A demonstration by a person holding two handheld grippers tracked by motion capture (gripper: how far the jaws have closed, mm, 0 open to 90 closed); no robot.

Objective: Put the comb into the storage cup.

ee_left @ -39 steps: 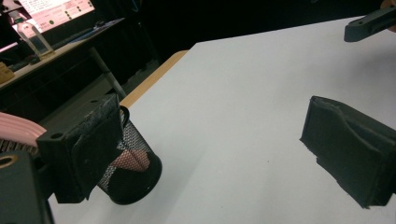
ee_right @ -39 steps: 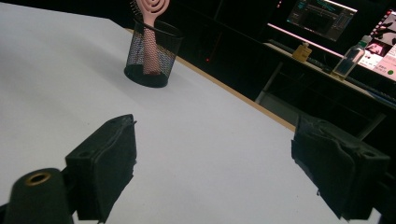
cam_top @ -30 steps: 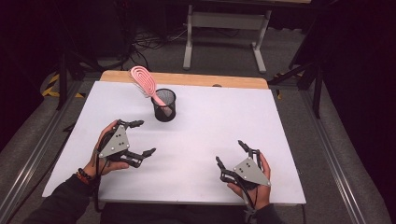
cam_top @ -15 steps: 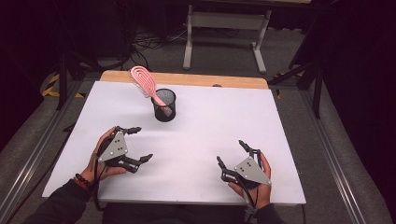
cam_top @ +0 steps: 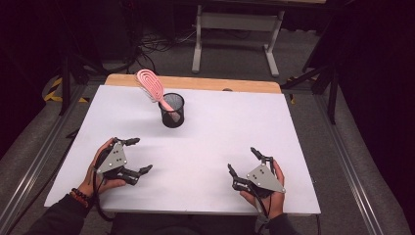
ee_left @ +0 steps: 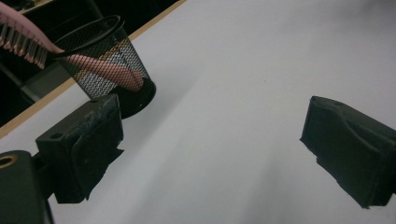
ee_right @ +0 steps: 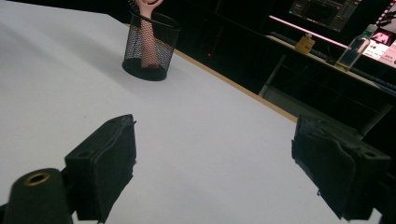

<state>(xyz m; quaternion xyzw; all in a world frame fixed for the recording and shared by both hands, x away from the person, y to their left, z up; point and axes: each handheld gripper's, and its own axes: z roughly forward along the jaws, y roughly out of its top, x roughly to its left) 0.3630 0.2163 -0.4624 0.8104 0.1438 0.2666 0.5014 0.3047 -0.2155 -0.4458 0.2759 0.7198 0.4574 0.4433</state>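
Left gripper (cam_top: 136,155), lower left of the high view: jaws spread wide, holding nothing, resting low over the white table (cam_top: 220,127). Right gripper (cam_top: 243,160), lower right: likewise released and empty. Both sit well apart from the black mesh cup (cam_top: 172,110) at upper centre, probably a parked position. The pink hairbrush (cam_top: 149,84) stands handle-down in the cup, its head leaning out over the rim toward upper left, apparently already stowed.

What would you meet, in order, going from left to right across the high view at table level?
Left gripper → pink hairbrush → black mesh cup → right gripper.
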